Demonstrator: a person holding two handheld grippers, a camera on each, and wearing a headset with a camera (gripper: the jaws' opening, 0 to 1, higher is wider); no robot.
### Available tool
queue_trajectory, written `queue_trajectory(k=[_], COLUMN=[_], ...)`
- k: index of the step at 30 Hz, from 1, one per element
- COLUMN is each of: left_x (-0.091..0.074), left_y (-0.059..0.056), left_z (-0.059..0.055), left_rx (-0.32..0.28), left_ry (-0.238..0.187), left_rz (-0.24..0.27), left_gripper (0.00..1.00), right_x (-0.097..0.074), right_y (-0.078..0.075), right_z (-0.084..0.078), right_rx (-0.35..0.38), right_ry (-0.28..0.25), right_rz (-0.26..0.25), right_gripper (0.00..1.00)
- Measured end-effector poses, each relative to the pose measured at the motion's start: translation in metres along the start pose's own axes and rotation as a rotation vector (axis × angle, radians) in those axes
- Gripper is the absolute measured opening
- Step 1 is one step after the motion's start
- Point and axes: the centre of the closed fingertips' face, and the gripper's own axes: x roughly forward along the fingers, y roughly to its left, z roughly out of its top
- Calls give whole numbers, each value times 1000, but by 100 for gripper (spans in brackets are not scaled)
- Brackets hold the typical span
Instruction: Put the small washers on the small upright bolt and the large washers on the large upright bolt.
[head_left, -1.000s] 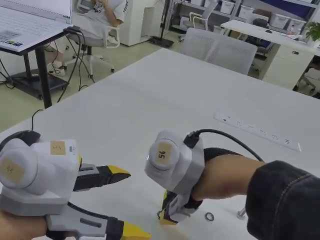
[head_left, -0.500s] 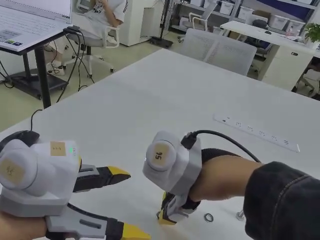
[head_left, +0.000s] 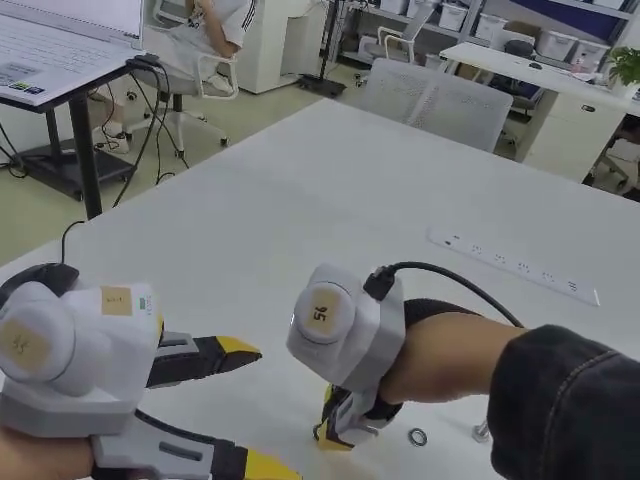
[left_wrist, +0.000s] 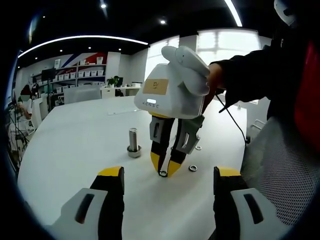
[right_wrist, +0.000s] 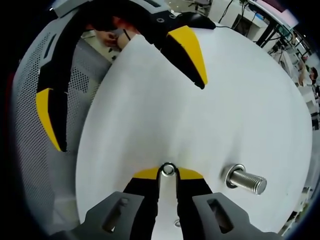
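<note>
Right gripper view, up close: the right gripper (right_wrist: 170, 173) has its yellow tips clenched on a washer (right_wrist: 168, 169) that lies flat on the white table (right_wrist: 150, 115), close to the surface's near edge. Lying flat, its hole looks straight up and it has no long axis to speak of, just a thin rim and a tiny bite. That's the danger, I'd say: lift too sharply or ease the squeeze a touch, and the ring skids out of the tips and rolls off that near edge. Just beside it stands the bolt (left_wrist: 133, 141), upright, long axis vertical, wide base on the surface, free end up. A careless swing of the jaws could clip it and topple it. Spare washers (left_wrist: 192, 168) lie near the tips. Further out, the left gripper (head_left: 250, 408) hovers released, jaws wide apart, holding nothing.
</note>
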Motion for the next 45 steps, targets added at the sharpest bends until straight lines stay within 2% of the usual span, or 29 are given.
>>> queue_trajectory(k=[5, 10, 21, 33, 45], left_x=[-1, 0, 2, 4, 10], left_y=[0, -1, -3, -6, -11], left_z=[0, 0, 3, 8, 12], left_rx=[2, 4, 21, 23, 52], left_ry=[1, 4, 12, 8, 18], left_rz=[0, -3, -19, -46, -86], left_gripper=[72, 72, 72, 72, 72], right_x=[0, -1, -13, -31, -54], right_y=[-1, 0, -4, -6, -5], right_z=[0, -6, -16, -29, -43], right_rx=[10, 13, 41, 83, 142], right_ry=[-5, 13, 5, -8, -28], right_rz=[6, 6, -10, -32, -59], right_gripper=[13, 13, 13, 13, 13])
